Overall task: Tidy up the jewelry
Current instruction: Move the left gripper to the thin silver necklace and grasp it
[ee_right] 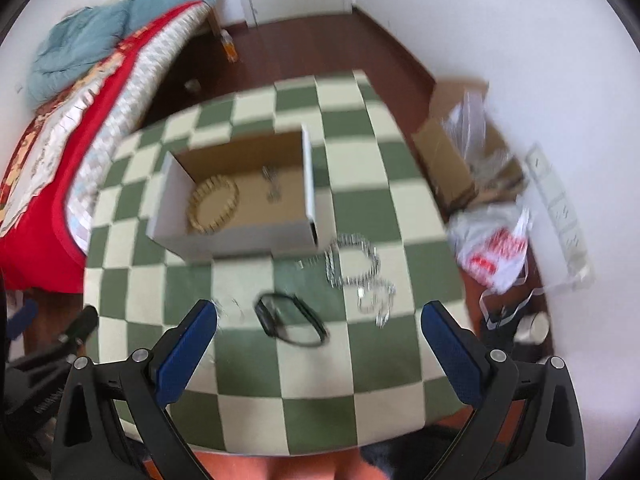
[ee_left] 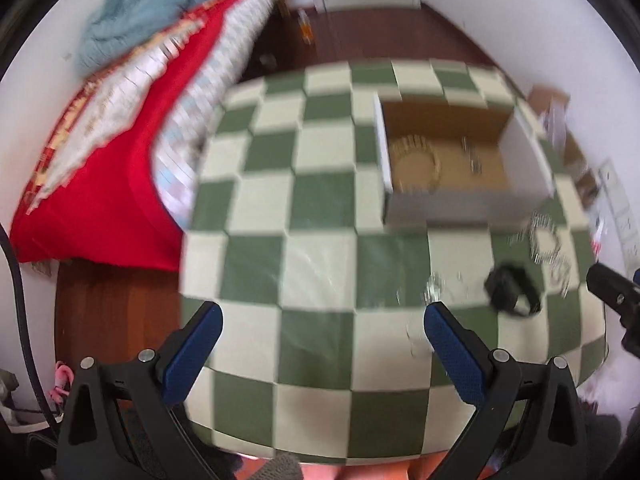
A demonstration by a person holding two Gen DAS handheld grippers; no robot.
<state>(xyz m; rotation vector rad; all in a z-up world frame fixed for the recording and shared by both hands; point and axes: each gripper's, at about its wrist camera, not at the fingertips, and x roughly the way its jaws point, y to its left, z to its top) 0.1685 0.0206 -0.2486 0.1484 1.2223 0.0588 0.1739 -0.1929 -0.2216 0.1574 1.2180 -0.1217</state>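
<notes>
Your right gripper (ee_right: 319, 316) and left gripper (ee_left: 323, 320) both hang wide open and empty over the checked table (ee_right: 248, 376), the black band (ee_right: 290, 320) just ahead, silver chains (ee_right: 360, 272) beyond it, and the box (ee_right: 240, 200) holding a gold bracelet (ee_right: 214, 209).

An open white box (ee_right: 236, 236) holds a beaded gold bracelet (ee_right: 213, 210) lying flat at left and a small silver piece (ee_right: 272, 184) farther right. Silver chains (ee_right: 360, 276) and a black band (ee_right: 292, 322) lie nearer, outside.
</notes>
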